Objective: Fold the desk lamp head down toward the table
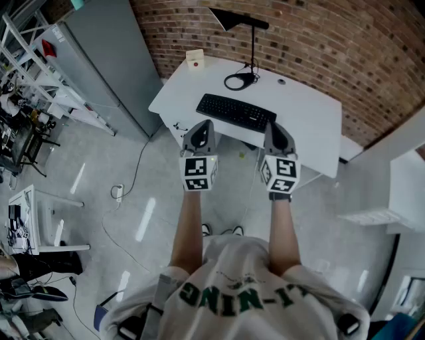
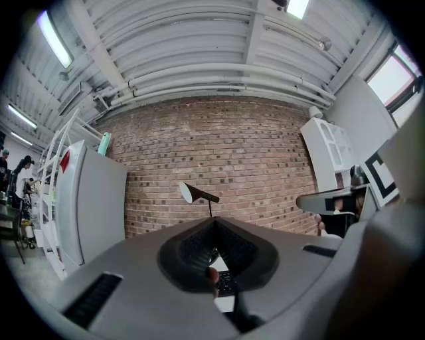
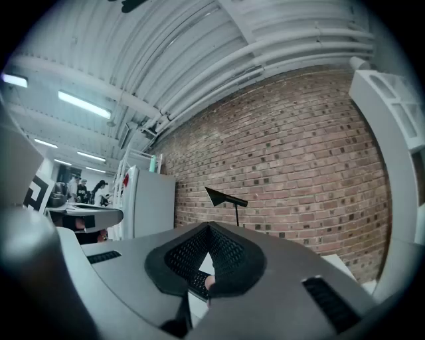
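**Holding both grippers closed and empty, well short of the lamp**

You hold the left gripper point(image 1: 202, 127) and the right gripper point(image 1: 276, 130) side by side at the near edge of the white table point(image 1: 312, 116). Both point level toward the brick wall point(image 1: 332, 46). In the left gripper view your jaws meet at their tips with nothing between them, and the right gripper view shows the same. Neither gripper touches anything.

The desk lamp point(image 1: 253, 41) stands at the far side of the table, close to the wall and well apart from both grippers. Its thin black stem is upright. The lamp head point(image 1: 228, 18), a black cone, sits at the top on a level arm and points left in the head view. It is not folded down. A black ring point(image 1: 238, 82) lies at the foot of the stem; whether it is the base or a cable loop cannot be told.

A black keyboard point(image 1: 236, 111) lies between your grippers and the lamp. A small pale box point(image 1: 194, 59) with a red spot sits at the table's far left corner. A grey cabinet point(image 1: 99, 60) stands left of the table.
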The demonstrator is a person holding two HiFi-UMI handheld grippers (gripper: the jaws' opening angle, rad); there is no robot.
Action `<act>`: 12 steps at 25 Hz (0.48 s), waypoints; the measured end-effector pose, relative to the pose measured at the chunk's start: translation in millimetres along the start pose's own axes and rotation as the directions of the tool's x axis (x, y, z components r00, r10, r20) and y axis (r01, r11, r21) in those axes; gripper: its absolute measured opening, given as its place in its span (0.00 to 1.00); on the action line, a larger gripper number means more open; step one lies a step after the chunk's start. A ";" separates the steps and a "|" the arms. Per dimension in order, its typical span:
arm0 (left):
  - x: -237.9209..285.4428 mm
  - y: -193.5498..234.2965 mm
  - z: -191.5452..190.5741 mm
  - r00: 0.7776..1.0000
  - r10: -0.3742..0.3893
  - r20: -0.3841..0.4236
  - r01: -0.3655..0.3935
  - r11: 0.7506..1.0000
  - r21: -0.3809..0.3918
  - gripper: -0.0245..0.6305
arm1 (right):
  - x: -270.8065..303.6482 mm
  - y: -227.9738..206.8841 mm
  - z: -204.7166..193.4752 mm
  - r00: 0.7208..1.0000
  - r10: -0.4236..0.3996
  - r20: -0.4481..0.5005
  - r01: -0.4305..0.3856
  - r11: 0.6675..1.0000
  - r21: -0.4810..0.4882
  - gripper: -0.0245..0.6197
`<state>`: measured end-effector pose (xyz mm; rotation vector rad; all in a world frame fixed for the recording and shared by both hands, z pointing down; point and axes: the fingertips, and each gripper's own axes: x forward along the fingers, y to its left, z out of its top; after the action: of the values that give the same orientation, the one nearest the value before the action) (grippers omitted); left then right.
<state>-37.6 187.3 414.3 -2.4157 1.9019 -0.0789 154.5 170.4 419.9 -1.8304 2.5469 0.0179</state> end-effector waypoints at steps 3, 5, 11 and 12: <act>-9.8 -11.3 -1.5 1.000 0.016 -0.007 -0.016 1.000 0.002 0.03 | -10.4 -3.7 -5.5 1.000 0.022 0.002 -0.022 1.000 0.005 0.03; -12.8 -17.5 -3.7 1.000 0.019 -0.013 -0.019 1.000 0.007 0.03 | -13.2 -6.6 -8.2 1.000 0.029 0.005 -0.029 0.999 0.013 0.03; -10.0 -17.5 -16.5 0.999 0.022 -0.038 -0.022 1.000 -0.002 0.03 | -2.3 1.1 -22.2 0.998 0.065 -0.017 -0.064 0.997 0.033 0.03; -5.0 -15.7 -17.0 0.999 0.021 -0.036 -0.022 1.000 -0.005 0.03 | 1.8 1.2 -22.5 0.998 0.067 -0.016 -0.066 0.997 0.034 0.03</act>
<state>-25.0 195.5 432.6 -2.4133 1.9452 -0.1176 152.9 168.8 442.4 -1.7415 2.6018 -0.0391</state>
